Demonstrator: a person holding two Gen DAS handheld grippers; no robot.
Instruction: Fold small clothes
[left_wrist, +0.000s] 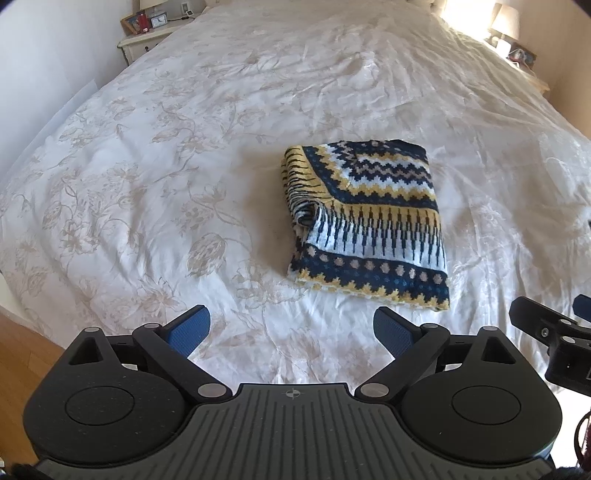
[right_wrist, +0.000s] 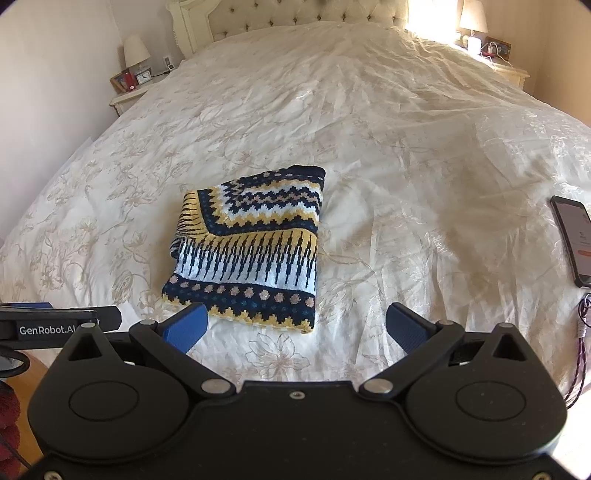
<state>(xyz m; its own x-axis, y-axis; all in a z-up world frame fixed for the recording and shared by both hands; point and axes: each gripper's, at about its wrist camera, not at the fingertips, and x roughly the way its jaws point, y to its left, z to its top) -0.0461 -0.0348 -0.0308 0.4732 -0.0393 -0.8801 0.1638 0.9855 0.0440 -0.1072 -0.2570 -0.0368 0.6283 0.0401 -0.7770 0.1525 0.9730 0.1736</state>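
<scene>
My left gripper (left_wrist: 291, 332) and right gripper (right_wrist: 295, 326) hang spread, holding nothing. The folded knit sweater (right_wrist: 247, 243) lies on the bedspread (right_wrist: 406, 147) at 11 o'clock from my right; its underlayers are hidden. A phone (right_wrist: 572, 240) at 3 o'clock is cut off.

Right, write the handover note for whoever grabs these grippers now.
Left gripper: open, empty, hovering over the near edge of the bed.
Right gripper: open, empty, beside the left one.
Knit garment: lies folded into a rough rectangle on the bedspread, just ahead of both grippers, touched by neither.
Phone: on the bed at far right, screen lit; keep clear.
Done: the garment looks folded.
Left: the left edge bunches a little; tidy if wanted. No other clothes in view.
</scene>
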